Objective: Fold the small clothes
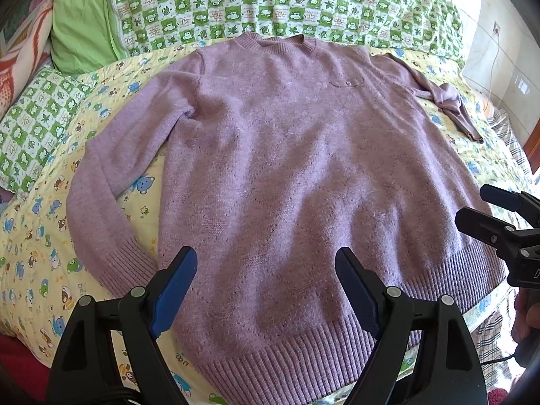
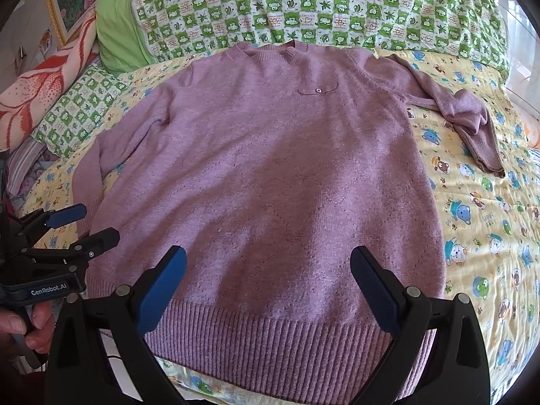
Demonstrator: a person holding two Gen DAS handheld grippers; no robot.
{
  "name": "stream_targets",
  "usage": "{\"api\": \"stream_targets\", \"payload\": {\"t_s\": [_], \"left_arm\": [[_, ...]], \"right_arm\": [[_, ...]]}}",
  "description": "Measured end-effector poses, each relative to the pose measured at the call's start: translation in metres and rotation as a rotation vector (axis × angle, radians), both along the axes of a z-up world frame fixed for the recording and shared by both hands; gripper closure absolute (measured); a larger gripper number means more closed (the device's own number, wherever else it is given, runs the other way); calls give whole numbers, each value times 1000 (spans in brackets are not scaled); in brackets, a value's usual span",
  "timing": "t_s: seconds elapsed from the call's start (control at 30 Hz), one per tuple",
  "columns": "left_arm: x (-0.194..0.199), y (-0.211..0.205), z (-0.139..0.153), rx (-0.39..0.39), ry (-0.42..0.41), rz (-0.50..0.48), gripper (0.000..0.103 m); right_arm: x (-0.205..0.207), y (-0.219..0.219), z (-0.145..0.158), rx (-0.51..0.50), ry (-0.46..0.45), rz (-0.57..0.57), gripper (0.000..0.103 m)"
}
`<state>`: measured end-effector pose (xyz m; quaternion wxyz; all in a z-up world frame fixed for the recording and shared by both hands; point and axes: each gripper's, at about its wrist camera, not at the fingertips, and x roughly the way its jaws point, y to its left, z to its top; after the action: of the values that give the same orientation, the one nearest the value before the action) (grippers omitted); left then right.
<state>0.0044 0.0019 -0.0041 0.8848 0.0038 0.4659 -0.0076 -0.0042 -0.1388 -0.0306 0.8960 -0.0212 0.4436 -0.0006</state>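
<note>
Purple sweater lies face up and spread flat on the bed, on a yellow cartoon-print quilt. Collar at the far end from both claws, ribbed hem nearest them.

Left claw: jaws wide apart, gripping nothing, hovering over the hem, toward its left part. Right claw: also spread wide and empty, over the hem farther to the right. Whether either touches the knit cannot be told; both look just above it.

Sleeves: the left sleeve runs down along the body, to the left of the left claw, cuff beside the hem corner. The right sleeve reaches away far ahead and to the right of the right claw, bunched and twisted near its cuff (needs straightening, probably).

Beyond the collar: a green checked blanket and a green pillow.

Progress, as judged: laying-out is done, folding not begun. No fold is visible anywhere in the body or sleeves. Left to do: bring both sleeves in across the body, fold sides or hem up toward the collar, tidy the result. Likely step in hand is choosing the first grasp near the hem.
</note>
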Motion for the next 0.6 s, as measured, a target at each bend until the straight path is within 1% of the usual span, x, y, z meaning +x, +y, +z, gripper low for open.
{"api": "stream_targets", "payload": {"t_s": [0.27, 0.3, 0.4, 0.6], "left_arm": [[4, -1, -2, -23, 23, 14, 19], [5, -1, -2, -9, 24, 16, 19], [7, 0, -2, -7, 11, 20, 19], [19, 5, -3, -12, 3, 47, 19]], "right_arm": [[3, 0, 2, 5, 7, 8, 5], [4, -1, 3, 7, 9, 10, 5], [5, -1, 3, 13, 10, 10, 5], [13, -19, 8, 26, 9, -14, 5]]}}
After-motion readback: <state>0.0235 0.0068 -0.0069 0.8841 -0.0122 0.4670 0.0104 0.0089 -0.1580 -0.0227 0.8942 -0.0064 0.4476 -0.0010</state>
